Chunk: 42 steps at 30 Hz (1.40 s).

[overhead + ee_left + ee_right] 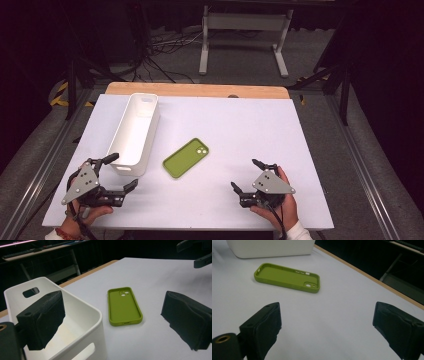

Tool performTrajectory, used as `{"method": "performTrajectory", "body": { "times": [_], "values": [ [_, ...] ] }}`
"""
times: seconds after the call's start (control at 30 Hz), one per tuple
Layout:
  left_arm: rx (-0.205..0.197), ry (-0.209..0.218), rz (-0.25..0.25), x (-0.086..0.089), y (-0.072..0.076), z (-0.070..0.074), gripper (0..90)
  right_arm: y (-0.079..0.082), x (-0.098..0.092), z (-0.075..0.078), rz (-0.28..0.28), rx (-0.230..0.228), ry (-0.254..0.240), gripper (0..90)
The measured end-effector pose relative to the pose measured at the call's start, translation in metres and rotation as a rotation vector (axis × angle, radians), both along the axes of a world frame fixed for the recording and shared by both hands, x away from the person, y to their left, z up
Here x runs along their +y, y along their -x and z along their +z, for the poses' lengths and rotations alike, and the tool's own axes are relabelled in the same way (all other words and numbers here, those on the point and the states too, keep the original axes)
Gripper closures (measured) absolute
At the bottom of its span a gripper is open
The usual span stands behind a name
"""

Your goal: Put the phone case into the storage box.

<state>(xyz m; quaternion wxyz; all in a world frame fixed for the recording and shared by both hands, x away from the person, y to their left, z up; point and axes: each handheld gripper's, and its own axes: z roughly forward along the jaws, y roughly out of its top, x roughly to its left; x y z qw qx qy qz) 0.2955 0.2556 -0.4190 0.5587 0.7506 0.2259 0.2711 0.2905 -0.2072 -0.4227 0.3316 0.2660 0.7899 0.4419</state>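
Left gripper (121,172): jaws spread wide, holding nothing, at the near left of the white table (240,125).
Right gripper (247,175): jaws spread wide, empty, at the near right.
Phone case (186,157): green, hollow side up, flat on the table, ahead of both grippers and between them, touching neither.
Bin (135,131): white, long, open-topped, empty; its near end lies just ahead of the left gripper's outer jaw, beside the case.
In the way: the bin's near corner stands between the left jaws and the case (124,305); bare table lies between the right jaws and the case (287,277).
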Motion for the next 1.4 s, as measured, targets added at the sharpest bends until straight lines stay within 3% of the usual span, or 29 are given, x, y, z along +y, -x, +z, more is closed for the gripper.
{"method": "performTrajectory", "body": {
  "times": [0.2,0.37,0.5,0.87,1.07,1.27,1.4],
  "values": [
    [0.002,-0.022,-0.014,-0.004,0.001,-0.003,6.8,-0.003,-0.004,0.001,-0.011,0.029,-0.023,8.9],
    [0.011,-0.044,-0.015,-0.006,0.0,-0.006,6.3,-0.008,-0.001,0.002,-0.002,0.049,0.0,8.9],
    [0.023,-0.052,-0.012,-0.007,-0.001,-0.008,6.5,-0.014,-0.002,0.003,0.012,0.101,-0.017,12.0],
    [0.046,-0.075,-0.015,-0.008,0.002,-0.011,7.9,-0.028,0.008,0.011,0.046,0.09,-0.005,16.1],
    [0.061,-0.076,-0.017,-0.009,0.002,-0.013,8.1,-0.04,0.017,0.018,0.034,0.087,0.023,20.2],
    [0.064,-0.071,-0.018,-0.009,0.002,-0.014,8.0,-0.055,0.03,0.024,0.04,0.136,0.057,22.8],
    [0.076,-0.082,-0.028,-0.01,0.003,-0.015,8.0,-0.072,0.045,0.025,0.042,0.215,0.096,23.0]
  ]
}}
